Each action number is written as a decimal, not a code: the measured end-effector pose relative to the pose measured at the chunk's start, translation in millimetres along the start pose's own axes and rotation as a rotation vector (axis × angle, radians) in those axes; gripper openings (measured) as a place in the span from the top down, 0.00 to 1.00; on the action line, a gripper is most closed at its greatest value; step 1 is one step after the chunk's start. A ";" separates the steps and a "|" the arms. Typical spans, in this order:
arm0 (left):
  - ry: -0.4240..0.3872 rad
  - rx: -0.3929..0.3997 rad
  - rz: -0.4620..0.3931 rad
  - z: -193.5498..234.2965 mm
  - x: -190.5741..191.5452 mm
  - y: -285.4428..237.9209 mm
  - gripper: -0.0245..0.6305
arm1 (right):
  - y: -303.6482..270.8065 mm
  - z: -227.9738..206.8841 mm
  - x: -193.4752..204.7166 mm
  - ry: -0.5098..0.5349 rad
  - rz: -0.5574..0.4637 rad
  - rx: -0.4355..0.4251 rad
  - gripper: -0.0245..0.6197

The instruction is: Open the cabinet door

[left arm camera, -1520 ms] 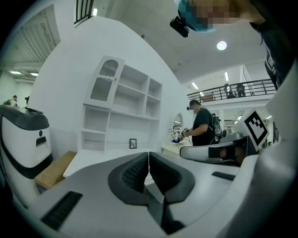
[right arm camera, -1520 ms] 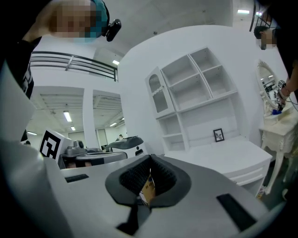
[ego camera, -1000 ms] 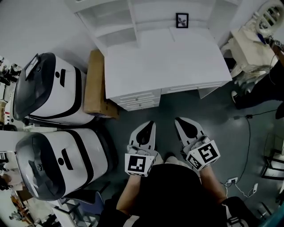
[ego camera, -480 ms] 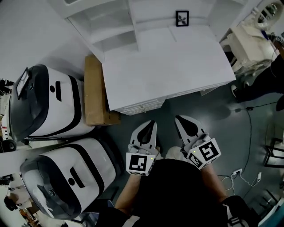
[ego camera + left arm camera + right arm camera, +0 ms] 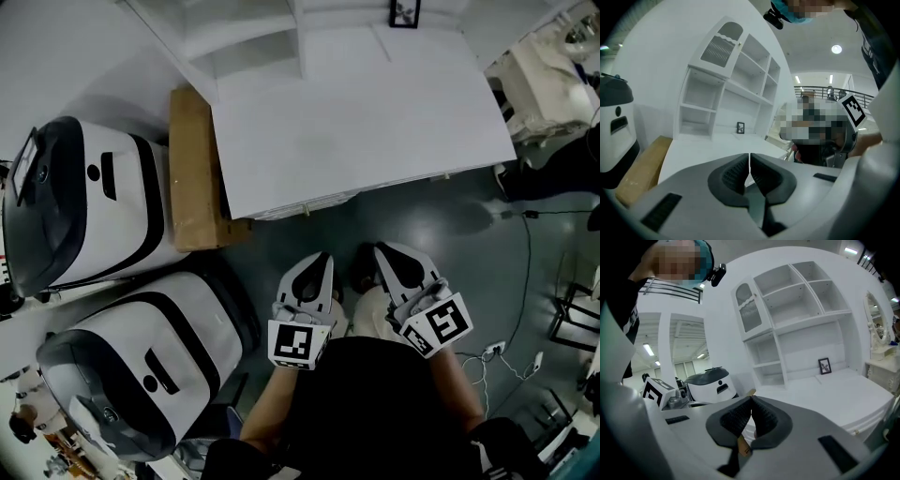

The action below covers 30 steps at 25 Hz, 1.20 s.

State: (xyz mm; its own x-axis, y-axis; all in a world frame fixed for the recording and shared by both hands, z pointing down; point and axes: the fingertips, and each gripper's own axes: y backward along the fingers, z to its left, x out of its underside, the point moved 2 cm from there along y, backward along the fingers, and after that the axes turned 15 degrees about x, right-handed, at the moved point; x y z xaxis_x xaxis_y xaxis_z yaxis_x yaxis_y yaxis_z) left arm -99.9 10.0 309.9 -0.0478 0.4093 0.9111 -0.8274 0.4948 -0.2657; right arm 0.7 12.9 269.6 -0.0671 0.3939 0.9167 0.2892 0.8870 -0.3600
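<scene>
A white desk with a shelf unit on top stands ahead of me. High at the left of the shelf unit is a small arched cabinet door with a slatted panel, closed; the right gripper view also shows the door. Both grippers hang side by side over the grey floor, short of the desk's front edge. My left gripper is shut with nothing in it, its tips meeting in its own view. My right gripper is likewise shut and empty.
A small framed picture stands at the back of the desk. Drawer fronts line its near edge. A cardboard box leans beside the desk's left side. Two large white-and-black machines stand on the left. A cable crosses the floor on the right.
The desk has grown larger and slid up in the head view as I came closer. Both grippers have stayed shut, side by side, slightly lower in the picture.
</scene>
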 end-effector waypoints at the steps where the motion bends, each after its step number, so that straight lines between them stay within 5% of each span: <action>1: 0.011 -0.009 0.007 4.2 4.0 -0.5 0.93 | -4.6 0.3 2.2 0.001 0.007 -0.005 0.94; 24: 0.172 -0.069 0.133 65.5 120.2 -61.0 0.93 | -71.1 -27.1 105.3 -0.038 0.142 -0.017 0.94; 30: 0.224 -0.110 0.183 88.8 164.9 -69.5 0.83 | -82.3 -28.7 131.4 -0.051 0.184 -0.035 0.94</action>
State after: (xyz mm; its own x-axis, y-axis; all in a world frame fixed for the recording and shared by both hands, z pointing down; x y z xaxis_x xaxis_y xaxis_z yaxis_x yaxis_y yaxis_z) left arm -100.0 -24.9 506.6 -0.0557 0.6522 0.7560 -0.7503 0.4722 -0.4626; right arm -4.5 -15.3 424.6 -0.0583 0.5616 0.8253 0.3344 0.7900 -0.5139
